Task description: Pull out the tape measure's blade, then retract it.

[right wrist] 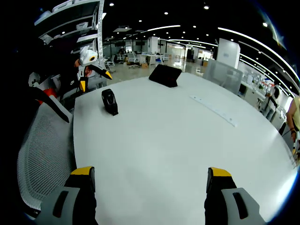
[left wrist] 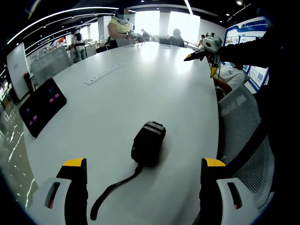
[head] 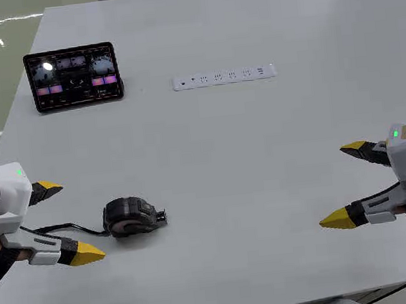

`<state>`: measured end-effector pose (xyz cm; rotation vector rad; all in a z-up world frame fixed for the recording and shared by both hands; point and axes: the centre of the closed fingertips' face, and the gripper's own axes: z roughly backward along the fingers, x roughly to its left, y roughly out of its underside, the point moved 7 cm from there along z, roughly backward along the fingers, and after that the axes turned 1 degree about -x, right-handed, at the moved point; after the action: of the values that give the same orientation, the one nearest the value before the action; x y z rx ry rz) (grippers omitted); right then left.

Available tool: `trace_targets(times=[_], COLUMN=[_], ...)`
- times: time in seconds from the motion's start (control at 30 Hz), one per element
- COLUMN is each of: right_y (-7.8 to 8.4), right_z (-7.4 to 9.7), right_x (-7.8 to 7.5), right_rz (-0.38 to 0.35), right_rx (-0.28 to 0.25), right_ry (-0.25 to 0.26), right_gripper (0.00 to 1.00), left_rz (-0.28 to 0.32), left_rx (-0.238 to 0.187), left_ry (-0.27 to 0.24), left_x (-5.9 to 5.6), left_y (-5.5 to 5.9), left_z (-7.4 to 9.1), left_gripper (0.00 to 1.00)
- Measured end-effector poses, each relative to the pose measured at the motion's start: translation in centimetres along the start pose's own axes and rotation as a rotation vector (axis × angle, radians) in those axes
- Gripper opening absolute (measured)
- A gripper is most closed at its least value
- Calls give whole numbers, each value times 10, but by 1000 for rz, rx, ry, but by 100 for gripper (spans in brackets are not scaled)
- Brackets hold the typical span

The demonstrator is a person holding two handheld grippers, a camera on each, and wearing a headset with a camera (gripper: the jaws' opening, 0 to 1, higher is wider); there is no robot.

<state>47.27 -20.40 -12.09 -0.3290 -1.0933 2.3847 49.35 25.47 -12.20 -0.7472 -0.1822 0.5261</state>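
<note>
Tape measure (head: 131,216) lies on the table (head: 259,139), just ahead of left gripper (head: 76,220). Long axis across the bench, blade end facing right gripper (head: 336,184), strap (head: 66,227) trailing back. Both grippers spread, holding nothing.

On the tabletop (head: 261,153) I see the tape measure (head: 130,216) just right of my left claw (head: 76,220); the tablet (head: 73,76) and power strip (head: 223,77) lie behind.

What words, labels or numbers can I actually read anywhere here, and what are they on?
No text here can be read.
Tablet screen: coloured tiles, lettering too small to read.
Power strip: marks too small to read.
Tape measure: no legible label.
Blue wall poster: white writing, blurred.
</note>
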Motion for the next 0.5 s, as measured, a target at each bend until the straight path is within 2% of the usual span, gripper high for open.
trace_targets(times=[0.13, 0.2, 0.3, 0.4, 0.5], right_y=[-5, -5, -9, -14, -17], right_z=[-6, -10, -14, -20, -26], right_x=[1, 1, 0, -1, 0], right_rz=[16, 13, 20, 26, 42], right_rx=[-9, 8, 5, -2, -10], right_ry=[-17, -27, -35, -46, -51], right_gripper=[98, 99, 99, 99, 99], left_rz=[-22, -39, -43, -81, -101], left_rx=[13, 36, 60, 94, 110], left_ry=[17, 24, 41, 53, 53], left_x=[-1, -1, -2, -1, 0], left_y=[-5, -7, -10, -13, -16], left_z=[-6, -10, -16, -23, -30], left_gripper=[99, 99, 99, 98, 99])
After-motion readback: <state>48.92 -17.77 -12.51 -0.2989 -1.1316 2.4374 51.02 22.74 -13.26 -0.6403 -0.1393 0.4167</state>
